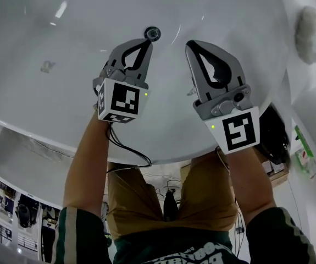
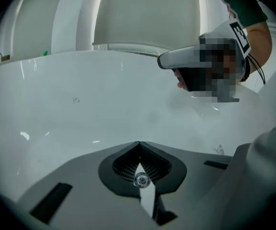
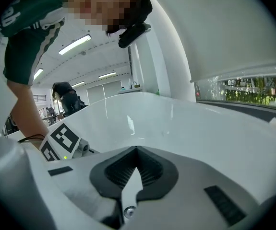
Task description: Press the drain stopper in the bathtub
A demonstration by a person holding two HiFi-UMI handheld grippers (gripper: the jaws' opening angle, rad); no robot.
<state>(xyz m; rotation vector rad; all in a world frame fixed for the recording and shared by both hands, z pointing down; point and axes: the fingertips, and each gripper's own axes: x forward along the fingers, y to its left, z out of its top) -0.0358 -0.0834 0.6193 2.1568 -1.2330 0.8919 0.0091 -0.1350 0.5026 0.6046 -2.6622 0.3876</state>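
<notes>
The round chrome drain stopper (image 1: 152,33) sits in the floor of the white bathtub (image 1: 48,32). My left gripper (image 1: 146,41) is shut with nothing in it, and its tips hover just short of the stopper, almost over it. In the left gripper view the jaws meet at a point (image 2: 139,143), and the stopper (image 2: 141,179) shows through the narrow slit behind them. My right gripper (image 1: 189,44) is shut and empty too. It is held a little to the right of the stopper, above bare tub floor (image 3: 186,123). Whether either gripper touches the tub is unclear.
The tub's near rim (image 1: 31,131) curves below both forearms. A white rounded pad (image 1: 309,26) sits on the ledge at the upper right. A cable (image 1: 126,150) hangs from the left gripper. A person (image 3: 68,97) stands far off in the room behind.
</notes>
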